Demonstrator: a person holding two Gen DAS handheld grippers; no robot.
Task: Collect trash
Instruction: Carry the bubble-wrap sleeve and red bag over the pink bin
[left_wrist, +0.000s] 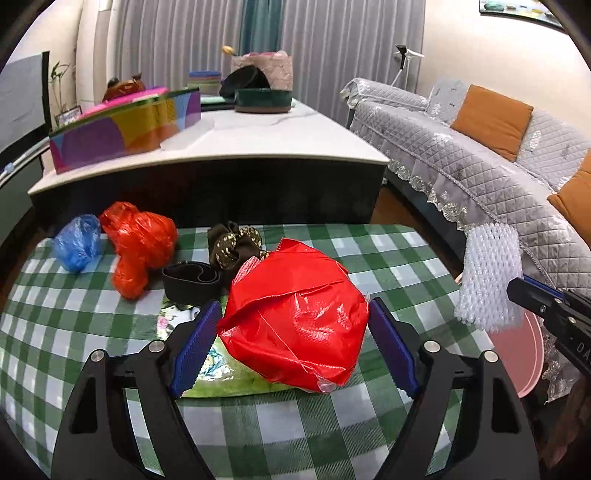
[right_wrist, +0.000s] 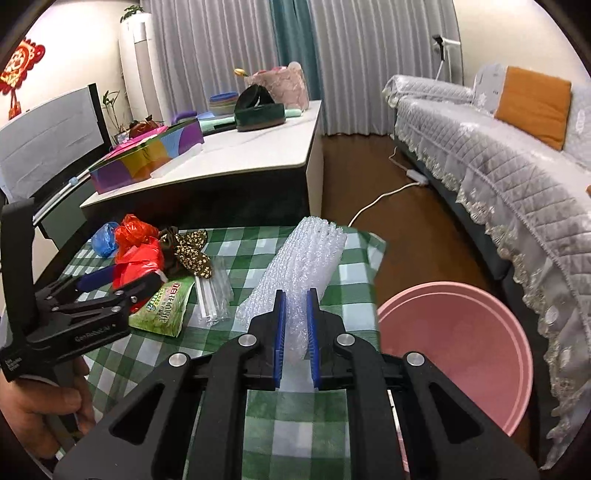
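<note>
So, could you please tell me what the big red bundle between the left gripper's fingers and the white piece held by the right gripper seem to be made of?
The big red crumpled bundle looks like thin glossy plastic film: sharp creases, bright highlights, and a faint woven texture, so possibly laminated sacking. The white knobbly sheet looks like translucent foam netting or bubble wrap, given its regular raised cells; which one is unclear.

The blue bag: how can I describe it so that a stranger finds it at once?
Look at the green checked tablecloth, at its far left corner beside the dark cabinet. There a small crumpled blue bag lies next to an orange bag. It is the only blue plastic piece there, and the smaller of the two.
</note>
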